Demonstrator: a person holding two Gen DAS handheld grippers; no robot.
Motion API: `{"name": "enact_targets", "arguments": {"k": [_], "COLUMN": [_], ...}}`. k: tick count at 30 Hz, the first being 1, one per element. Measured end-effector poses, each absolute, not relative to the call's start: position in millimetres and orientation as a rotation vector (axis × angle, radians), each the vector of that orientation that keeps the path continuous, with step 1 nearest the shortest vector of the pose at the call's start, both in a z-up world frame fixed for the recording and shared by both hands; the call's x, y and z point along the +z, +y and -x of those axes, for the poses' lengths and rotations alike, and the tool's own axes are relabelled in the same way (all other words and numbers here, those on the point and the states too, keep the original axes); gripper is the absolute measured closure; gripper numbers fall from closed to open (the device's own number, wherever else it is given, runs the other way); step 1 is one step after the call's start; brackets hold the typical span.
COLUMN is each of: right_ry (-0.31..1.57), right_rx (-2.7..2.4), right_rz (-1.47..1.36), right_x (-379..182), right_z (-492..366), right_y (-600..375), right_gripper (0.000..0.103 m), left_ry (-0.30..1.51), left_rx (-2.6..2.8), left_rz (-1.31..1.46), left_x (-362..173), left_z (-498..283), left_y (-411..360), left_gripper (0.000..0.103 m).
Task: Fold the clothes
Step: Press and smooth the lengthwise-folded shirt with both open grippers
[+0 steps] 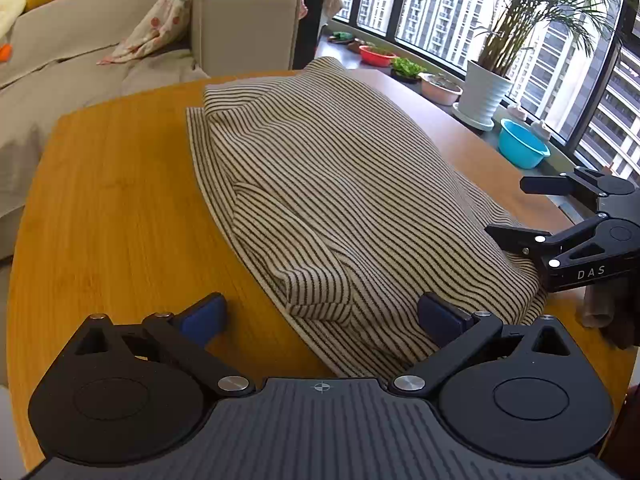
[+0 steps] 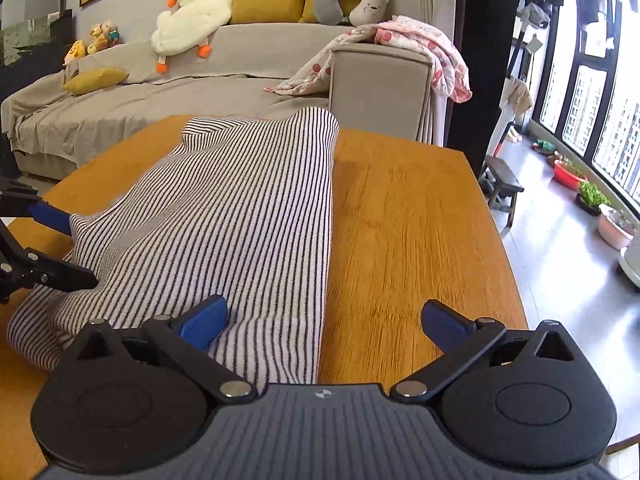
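Striped garment (image 1: 340, 200) lies folded lengthwise on the wooden tabletop (image 1: 120, 208), near end bunched into a thick fold with a cuff-like flap on top. Left gripper (image 1: 322, 316) jaws wide apart, holding nothing, straddling the garment's near edge: right pad over the fabric, left pad over bare wood. Right gripper (image 2: 324, 320) also wide apart and empty: left pad over the fabric, right pad over bare wood. Grey sofa (image 2: 160, 92) behind the tabletop, potted plants (image 1: 492, 92) along the window.
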State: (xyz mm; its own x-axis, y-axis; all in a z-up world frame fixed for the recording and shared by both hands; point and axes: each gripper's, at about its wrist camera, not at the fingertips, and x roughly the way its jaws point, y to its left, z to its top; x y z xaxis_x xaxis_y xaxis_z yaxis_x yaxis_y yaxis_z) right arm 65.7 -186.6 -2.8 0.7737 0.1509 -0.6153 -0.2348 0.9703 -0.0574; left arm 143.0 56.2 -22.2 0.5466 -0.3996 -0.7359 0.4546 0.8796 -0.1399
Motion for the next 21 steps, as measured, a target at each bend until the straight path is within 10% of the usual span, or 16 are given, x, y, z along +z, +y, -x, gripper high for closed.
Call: {"name": "enact_targets", "arguments": {"k": [21], "right_ry": [0.658], "right_rx": [0.165], "right_rz": [0.114], "right_x": [-4], "right_z": [-59], "right_y": [-177], "right_gripper": [0.0], "left_ry": [0.843], "left_rx": [-0.449], "left_rz": [-0.082], "left_x": [-22], "left_z": [-144], "left_y": [64], "left_gripper": [0.0]}}
